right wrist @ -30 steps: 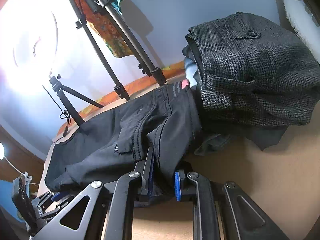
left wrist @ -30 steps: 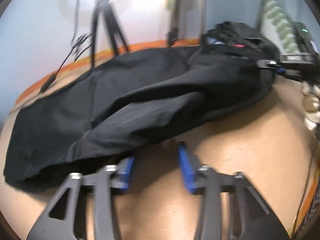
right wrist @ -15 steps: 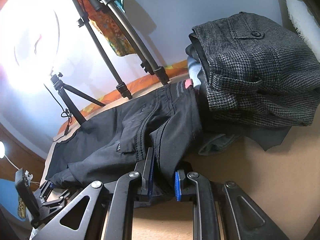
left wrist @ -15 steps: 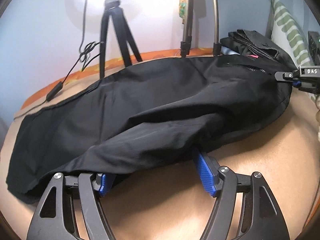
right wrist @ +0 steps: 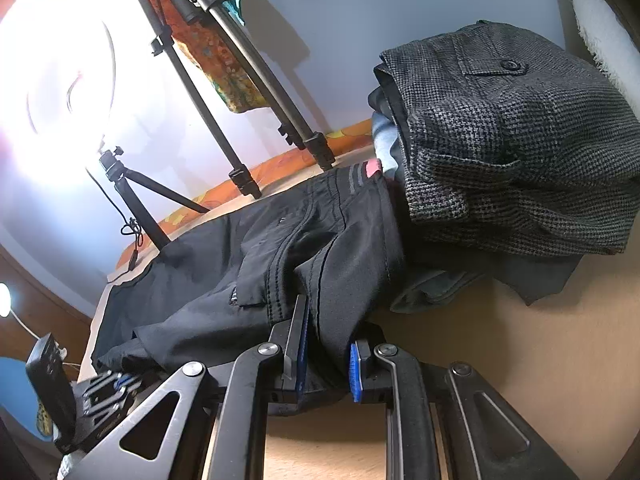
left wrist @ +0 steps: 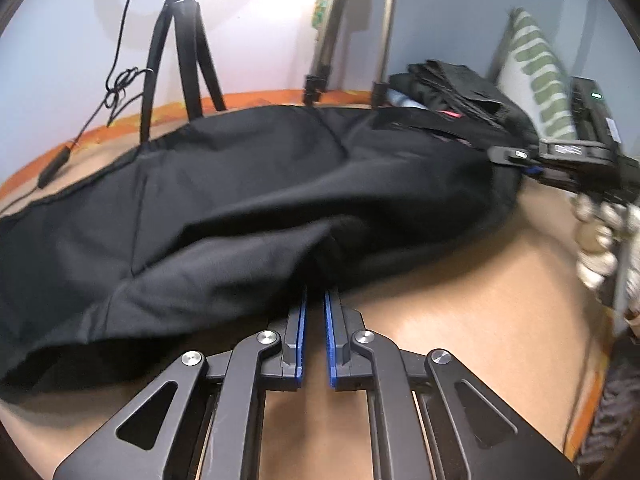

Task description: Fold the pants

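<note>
2 level tools (left wrist: pixel 314 308) (right wrist: pixel 328 344) pinch the black pants (left wrist: pixel 248 200).

You have plain black pants (left wrist: pixel 248 200) on a tan surface (left wrist: pixel 460 320). Your grippers' pads (left wrist: pixel 301 332) are blue. The folded garment (right wrist: pixel 520 140) is grey-and-black houndstooth; the pillow (left wrist: pixel 536 80) is white with green stripes.

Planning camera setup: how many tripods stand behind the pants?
2. A small black tripod stands at the left by the bright light; a taller grey tripod stands nearer the clothes pile. Others may be hidden.
</note>
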A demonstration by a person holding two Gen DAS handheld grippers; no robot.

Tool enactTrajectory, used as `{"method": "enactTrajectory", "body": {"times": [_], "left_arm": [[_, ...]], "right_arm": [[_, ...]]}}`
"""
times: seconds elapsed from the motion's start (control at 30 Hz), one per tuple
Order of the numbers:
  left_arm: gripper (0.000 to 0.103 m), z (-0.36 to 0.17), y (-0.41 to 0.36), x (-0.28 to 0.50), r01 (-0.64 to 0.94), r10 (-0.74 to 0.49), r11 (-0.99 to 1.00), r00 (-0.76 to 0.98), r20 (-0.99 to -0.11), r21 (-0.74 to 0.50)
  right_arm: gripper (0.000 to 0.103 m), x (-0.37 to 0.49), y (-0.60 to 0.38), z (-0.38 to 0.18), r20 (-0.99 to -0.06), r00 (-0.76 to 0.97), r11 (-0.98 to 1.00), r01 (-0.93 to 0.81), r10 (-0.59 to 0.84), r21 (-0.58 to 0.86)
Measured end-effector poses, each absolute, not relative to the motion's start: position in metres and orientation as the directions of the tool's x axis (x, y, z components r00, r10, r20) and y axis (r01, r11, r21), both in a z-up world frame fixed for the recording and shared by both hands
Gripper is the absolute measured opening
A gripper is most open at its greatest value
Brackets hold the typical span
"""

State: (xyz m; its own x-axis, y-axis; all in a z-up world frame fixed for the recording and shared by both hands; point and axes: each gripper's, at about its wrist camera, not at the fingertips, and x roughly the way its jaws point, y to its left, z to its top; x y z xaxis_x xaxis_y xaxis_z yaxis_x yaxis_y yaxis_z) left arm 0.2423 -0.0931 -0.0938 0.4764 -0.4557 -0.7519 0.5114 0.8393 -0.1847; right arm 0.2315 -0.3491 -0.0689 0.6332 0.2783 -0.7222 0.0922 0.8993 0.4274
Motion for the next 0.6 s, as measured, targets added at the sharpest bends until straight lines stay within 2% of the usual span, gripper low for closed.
{"method": "enactTrajectory", "body": {"times": [0.13,0.23,0.27,0.33,0.37,0.4,0.6], "left_arm": [[0.003,-0.088,-0.09,0.219,0.542,-0.467,0.825,0.49,-0.736,-0.162],[0.003,-0.088,-0.083,0.217,0.488,-0.385,0.869,0.56,-0.734,-0.083],[0.006,-0.086,-0.082,0.217,0.483,-0.361,0.874,0.576,-0.733,-0.052],[0.025,-0.08,-0.081,0.217,0.467,-0.347,0.883,0.592,-0.727,-0.041],[0.054,-0.077,-0.081,0.218,0.463,-0.349,0.885,0.593,-0.725,-0.047],[0.069,-0.077,-0.081,0.219,0.456,-0.349,0.888,0.598,-0.722,-0.051],[0.067,-0.086,-0.073,0.251,0.356,-0.319,0.928,0.601,-0.733,-0.112]], "right_arm": [[0.015,0.233,-0.349,-0.07,-0.726,0.633,0.902,0.101,0.268,0.421],[0.015,0.234,-0.346,-0.07,-0.729,0.635,0.904,0.11,0.256,0.414],[0.015,0.234,-0.345,-0.07,-0.729,0.637,0.905,0.112,0.252,0.411],[0.015,0.234,-0.343,-0.069,-0.73,0.637,0.909,0.11,0.246,0.402],[0.015,0.235,-0.342,-0.069,-0.73,0.638,0.912,0.107,0.243,0.397],[0.015,0.235,-0.342,-0.068,-0.73,0.639,0.913,0.106,0.241,0.394],[0.015,0.236,-0.342,-0.07,-0.731,0.638,0.91,0.111,0.244,0.4]]}}
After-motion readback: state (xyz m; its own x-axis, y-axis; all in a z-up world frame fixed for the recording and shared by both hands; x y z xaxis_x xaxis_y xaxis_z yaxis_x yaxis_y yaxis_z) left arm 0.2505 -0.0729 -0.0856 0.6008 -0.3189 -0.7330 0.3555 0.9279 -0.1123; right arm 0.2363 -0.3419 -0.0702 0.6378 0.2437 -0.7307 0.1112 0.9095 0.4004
